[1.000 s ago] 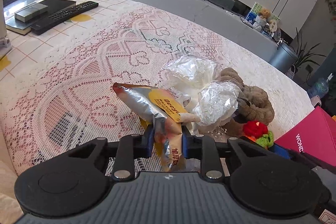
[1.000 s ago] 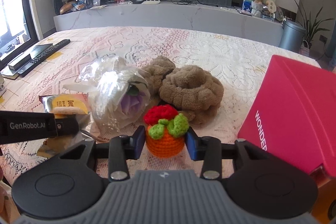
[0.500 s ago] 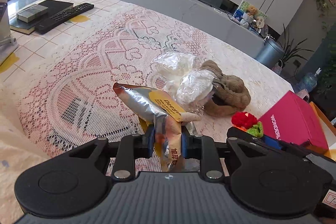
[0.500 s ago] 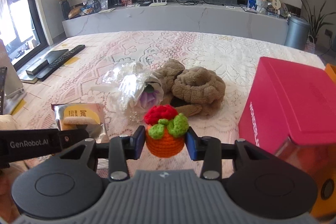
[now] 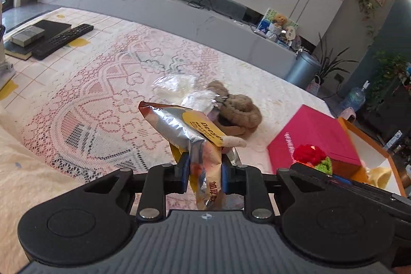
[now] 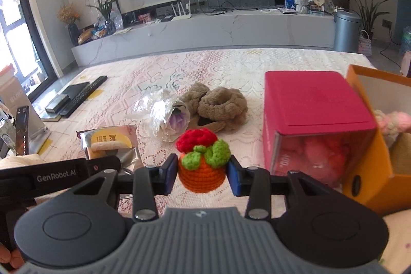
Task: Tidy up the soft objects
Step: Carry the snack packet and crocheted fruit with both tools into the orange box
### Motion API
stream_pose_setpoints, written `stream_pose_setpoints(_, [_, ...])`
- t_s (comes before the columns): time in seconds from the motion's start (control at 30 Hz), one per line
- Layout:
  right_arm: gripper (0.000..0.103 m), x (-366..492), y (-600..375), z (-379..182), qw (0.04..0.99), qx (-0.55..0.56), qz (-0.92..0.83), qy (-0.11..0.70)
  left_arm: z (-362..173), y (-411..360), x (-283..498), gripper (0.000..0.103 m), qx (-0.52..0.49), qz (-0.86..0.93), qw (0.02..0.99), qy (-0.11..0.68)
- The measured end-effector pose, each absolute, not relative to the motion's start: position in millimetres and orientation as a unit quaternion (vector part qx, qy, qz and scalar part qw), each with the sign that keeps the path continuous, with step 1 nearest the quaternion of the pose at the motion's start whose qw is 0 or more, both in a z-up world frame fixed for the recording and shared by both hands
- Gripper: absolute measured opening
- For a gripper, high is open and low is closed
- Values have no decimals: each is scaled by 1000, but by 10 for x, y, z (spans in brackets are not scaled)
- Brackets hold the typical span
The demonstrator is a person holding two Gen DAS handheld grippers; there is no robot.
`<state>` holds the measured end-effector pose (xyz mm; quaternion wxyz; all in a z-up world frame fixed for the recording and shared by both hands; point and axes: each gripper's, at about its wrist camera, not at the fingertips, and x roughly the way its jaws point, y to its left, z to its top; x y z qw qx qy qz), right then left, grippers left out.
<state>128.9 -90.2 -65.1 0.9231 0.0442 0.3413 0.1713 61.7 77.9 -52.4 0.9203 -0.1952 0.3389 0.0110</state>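
My left gripper (image 5: 205, 172) is shut on a silver and yellow snack packet (image 5: 191, 130) and holds it above the lace-covered table (image 5: 102, 94). The packet also shows in the right wrist view (image 6: 109, 141). My right gripper (image 6: 203, 172) is shut on a crocheted orange pot with red flower and green leaves (image 6: 203, 158), held above the table; the pot shows at the right of the left wrist view (image 5: 310, 156). A brown plush toy (image 6: 218, 105) and a cellophane-wrapped flower (image 6: 167, 117) lie on the table beyond both grippers.
A pink box (image 6: 313, 117) stands at the right, with an open orange box (image 6: 372, 145) holding soft toys beside it. A remote control (image 5: 63, 40) and a dark book lie at the far left. A grey bin (image 6: 346, 30) stands past the table.
Both grippers have risen and pulled back from the table with their loads. The plush and wrapped flower look smaller, and the orange box has come into view at the right.
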Motion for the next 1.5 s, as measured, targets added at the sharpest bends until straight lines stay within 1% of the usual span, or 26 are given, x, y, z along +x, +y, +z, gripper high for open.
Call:
stream_pose_setpoints(0.47, [41, 936, -1740, -225, 947, 63, 124, 288, -35, 75, 491, 26, -166, -91, 935, 301])
stream_pose_setpoints(0.73, [41, 947, -2336, 3, 957, 49, 85, 271, 175, -406, 722, 26, -146, -155, 933, 289])
stream_pose_setpoints(0.87, [41, 988, -2593, 58, 961, 22, 64, 270, 244, -672, 876, 26, -134, -184, 931, 286])
stream_pose_setpoints(1.2, [41, 1308, -3220, 25, 952, -29, 18, 305, 220, -1399, 1369, 26, -118, -265, 903, 316])
stream_pose_setpoints(1.5, [40, 1676, -3650, -179, 931, -63, -5, 360, -40, -1886, 1762, 26, -112, -305, 873, 363])
